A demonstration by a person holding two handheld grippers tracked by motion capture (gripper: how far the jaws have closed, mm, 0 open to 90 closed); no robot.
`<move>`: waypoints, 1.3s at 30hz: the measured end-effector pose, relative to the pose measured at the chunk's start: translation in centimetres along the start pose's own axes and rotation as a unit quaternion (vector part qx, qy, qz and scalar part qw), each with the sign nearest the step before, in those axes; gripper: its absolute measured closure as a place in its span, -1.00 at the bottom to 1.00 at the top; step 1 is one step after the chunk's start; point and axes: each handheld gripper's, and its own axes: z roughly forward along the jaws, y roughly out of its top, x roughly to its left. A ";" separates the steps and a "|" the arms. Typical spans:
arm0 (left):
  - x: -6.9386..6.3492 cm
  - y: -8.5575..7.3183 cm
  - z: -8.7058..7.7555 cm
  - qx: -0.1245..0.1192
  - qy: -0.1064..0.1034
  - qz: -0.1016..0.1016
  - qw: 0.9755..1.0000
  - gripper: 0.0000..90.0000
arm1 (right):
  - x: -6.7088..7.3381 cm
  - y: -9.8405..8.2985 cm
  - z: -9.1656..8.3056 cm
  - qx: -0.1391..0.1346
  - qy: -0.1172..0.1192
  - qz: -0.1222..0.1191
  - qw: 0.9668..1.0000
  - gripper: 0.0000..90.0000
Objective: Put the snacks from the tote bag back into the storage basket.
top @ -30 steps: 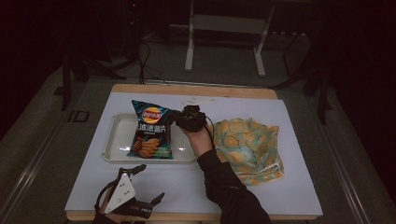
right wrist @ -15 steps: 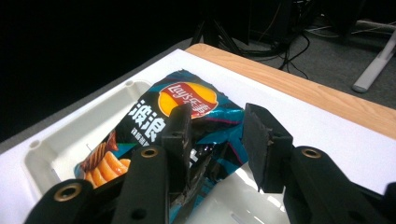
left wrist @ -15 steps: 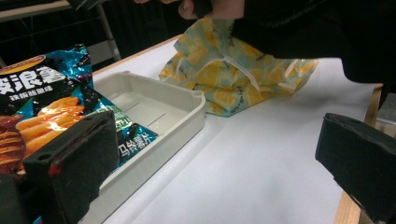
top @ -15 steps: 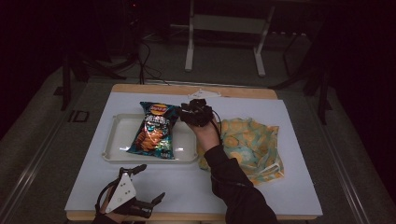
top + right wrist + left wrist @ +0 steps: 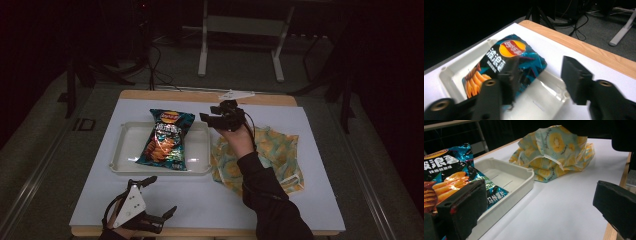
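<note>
Two grippers are at work, but only your right gripper (image 5: 212,118) is near the job: it hovers just above the far right corner of the white tray (image 5: 125,148), jaws spread wide with nothing between them, pointing toward the chip bag (image 5: 166,138). Your left gripper (image 5: 155,200) rests low at the near edge of the table (image 5: 320,200), well apart from the tray, its jaws also wide open and empty. By the look of it, the placing step is done: the bag lies in the tray, and the right gripper has no hold on it. What the next move calls for is a judgement, but the bag's top end rides up over the tray's far rim (image 5: 486,41) instead of lying flat inside, so you may want to nudge it down, or lift your hand clear without snagging the foil. Beside the tray on the right lies the crumpled yellow-and-teal cloth bag (image 5: 280,155), its near edge touching or just beside the tray wall; if it is next, approach it from above. The chip bag looks puffed and glossy, dark teal with a red and yellow logo, orange chips printed on its front, and lies slightly askew along the tray's middle.
</note>
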 end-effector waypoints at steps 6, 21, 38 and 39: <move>0.0 0.0 0.1 0.002 0.001 -0.002 1.000 -1.00 | -1.1 -0.5 -1.7 0.018 -0.009 -0.022 1.000 -0.36; 0.0 0.0 0.1 0.003 0.003 -0.002 1.000 -1.00 | -5.0 -2.1 -6.5 0.005 -0.036 -0.010 0.999 -0.68; 0.0 -0.1 0.2 0.004 0.002 -0.004 1.000 -1.00 | -11.2 -5.4 -13.0 -0.014 -0.116 0.025 0.993 -0.68; 0.0 -0.1 0.2 0.005 0.002 -0.003 1.000 -1.00 | -11.5 -5.7 -13.3 -0.015 -0.122 0.028 0.992 -0.68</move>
